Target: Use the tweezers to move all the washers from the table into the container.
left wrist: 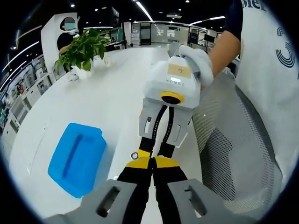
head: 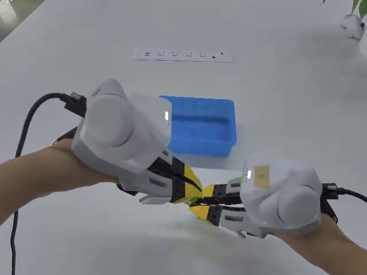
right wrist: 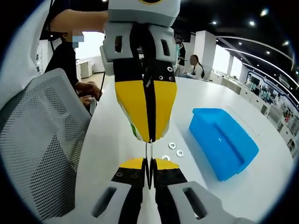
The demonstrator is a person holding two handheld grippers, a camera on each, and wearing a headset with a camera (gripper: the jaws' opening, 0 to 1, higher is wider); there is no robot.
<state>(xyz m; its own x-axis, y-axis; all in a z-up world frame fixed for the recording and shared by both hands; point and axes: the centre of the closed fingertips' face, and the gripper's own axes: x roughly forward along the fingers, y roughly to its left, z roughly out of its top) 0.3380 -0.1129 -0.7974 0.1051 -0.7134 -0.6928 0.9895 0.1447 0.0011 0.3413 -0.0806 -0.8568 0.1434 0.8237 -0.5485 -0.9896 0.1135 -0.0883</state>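
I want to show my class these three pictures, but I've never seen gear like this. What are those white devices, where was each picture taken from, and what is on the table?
No robot here: a person holds a hand-operated gripper in each hand, each ending in yellow-tipped tongs. The head view comes from a camera on the person's head; there the left gripper and right gripper meet tip to tip. The other two views look along each gripper's own tongs. On the white table lie a blue container, a power strip and three washers. Both tongs are shut; the right pinches thin tweezers.
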